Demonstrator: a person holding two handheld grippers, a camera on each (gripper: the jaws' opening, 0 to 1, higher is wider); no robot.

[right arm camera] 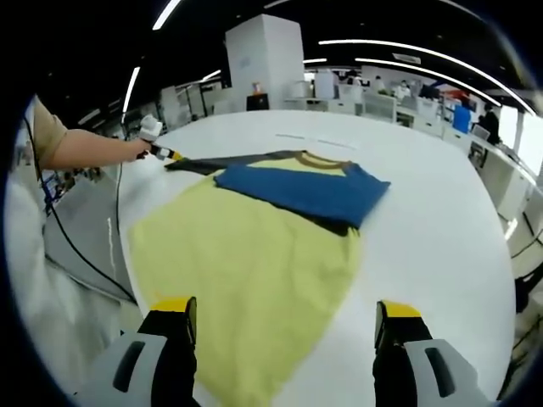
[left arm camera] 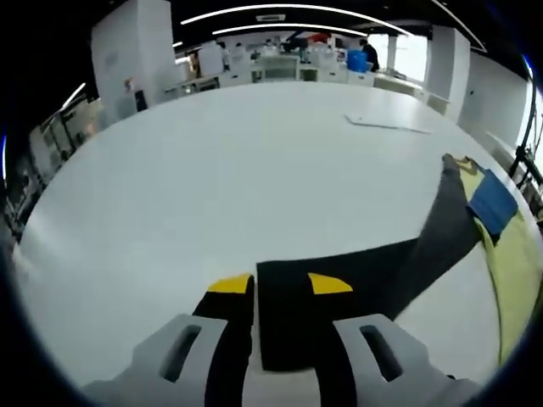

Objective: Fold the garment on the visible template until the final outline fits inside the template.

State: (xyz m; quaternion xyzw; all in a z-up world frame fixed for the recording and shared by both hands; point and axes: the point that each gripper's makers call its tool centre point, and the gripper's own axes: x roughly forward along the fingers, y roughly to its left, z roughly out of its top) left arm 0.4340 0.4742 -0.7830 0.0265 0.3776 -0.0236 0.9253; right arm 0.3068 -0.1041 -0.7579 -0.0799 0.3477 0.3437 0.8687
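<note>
A yellow shirt (right arm camera: 246, 263) lies flat on the white table (right arm camera: 424, 220), its collar at the far end. A blue part (right arm camera: 297, 191) is folded across its chest. A dark grey sleeve (right arm camera: 208, 161) stretches out to the left, where a person's hand holds my left gripper (right arm camera: 161, 153) at its end. In the left gripper view that sleeve (left arm camera: 339, 280) runs between the jaws of my left gripper (left arm camera: 280, 285), which are closed in on it. My right gripper (right arm camera: 285, 311) hovers open over the shirt's near hem, gripping nothing.
A flat white sheet (left arm camera: 386, 123) lies far out on the table. The table edge (right arm camera: 123, 246) runs down the left of the right gripper view, with a cable (right arm camera: 76, 246) hanging beside it. Desks and people stand in the background.
</note>
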